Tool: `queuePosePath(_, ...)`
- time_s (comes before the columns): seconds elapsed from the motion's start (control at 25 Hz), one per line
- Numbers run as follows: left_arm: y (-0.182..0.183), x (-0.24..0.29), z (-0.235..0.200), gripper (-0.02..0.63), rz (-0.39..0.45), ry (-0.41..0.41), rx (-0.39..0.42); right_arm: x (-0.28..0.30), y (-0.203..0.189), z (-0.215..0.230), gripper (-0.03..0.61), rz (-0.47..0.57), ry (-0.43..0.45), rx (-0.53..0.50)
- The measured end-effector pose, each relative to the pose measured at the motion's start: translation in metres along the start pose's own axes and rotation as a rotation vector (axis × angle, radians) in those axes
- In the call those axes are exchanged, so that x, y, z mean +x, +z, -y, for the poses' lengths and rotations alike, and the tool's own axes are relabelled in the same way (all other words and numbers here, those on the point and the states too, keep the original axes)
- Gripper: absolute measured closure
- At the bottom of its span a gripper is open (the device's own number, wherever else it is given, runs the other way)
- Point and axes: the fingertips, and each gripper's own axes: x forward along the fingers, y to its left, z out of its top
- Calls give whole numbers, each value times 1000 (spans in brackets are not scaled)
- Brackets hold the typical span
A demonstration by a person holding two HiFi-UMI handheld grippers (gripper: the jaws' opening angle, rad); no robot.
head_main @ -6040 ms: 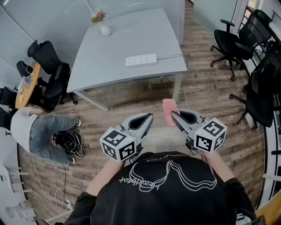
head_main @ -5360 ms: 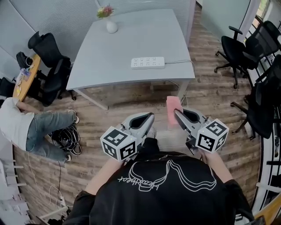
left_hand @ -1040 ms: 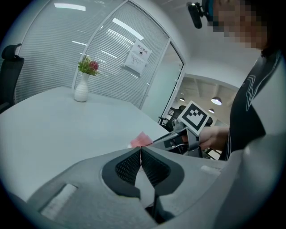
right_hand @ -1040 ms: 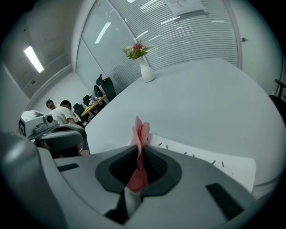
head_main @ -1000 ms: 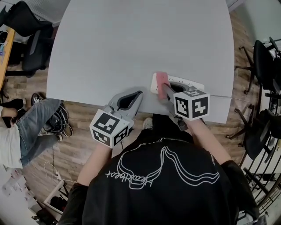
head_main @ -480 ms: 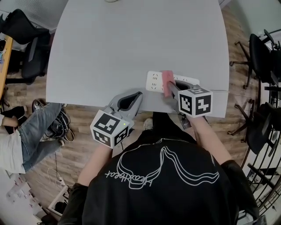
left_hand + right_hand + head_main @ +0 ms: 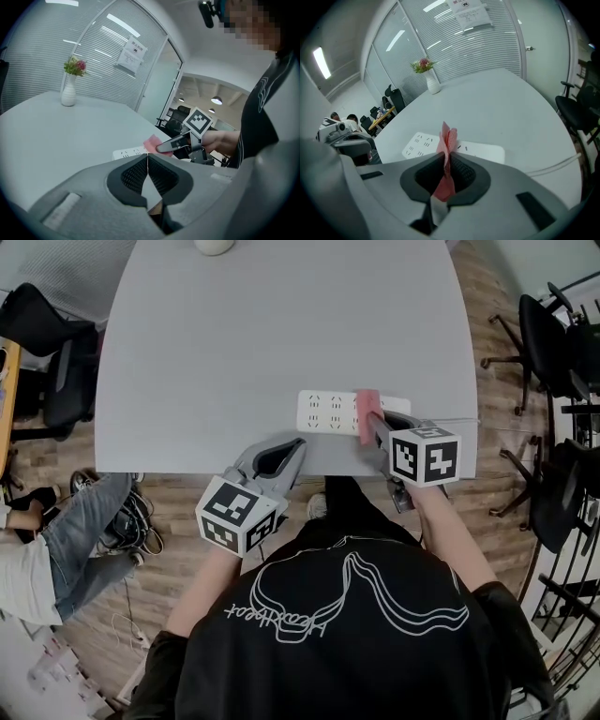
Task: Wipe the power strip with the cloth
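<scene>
Since a second ago the cloth (image 7: 367, 407) has travelled along the strip (image 7: 326, 412) from its left end to right of its middle, so the left sockets now lie uncovered. At the left, the left tongs (image 7: 300, 441) hang over the near edge of the desk (image 7: 281, 334). Their jaws are pressed together on nothing, just short of the strip, and they take no part. The white strip lies flat near that edge. On its right part stands the folded pink cloth, clamped between the jaws of the right tongs (image 7: 371, 424); their own view shows the fabric bunched in the grip and poking out above the sockets. Further right, a thin cord (image 7: 448, 422) runs toward the desk's right edge. By my reading the wipe is well under way: the left stretch looks covered, and the end by the cord is yet to be passed over. Whether the cloth presses on the casing or skims above it cannot be told.
</scene>
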Motion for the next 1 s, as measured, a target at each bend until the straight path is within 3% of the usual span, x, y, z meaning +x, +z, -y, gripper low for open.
queuePosePath(1.0,-8,26,27,600,-42,-67,4,-50,-23,78,540,74,-147,111)
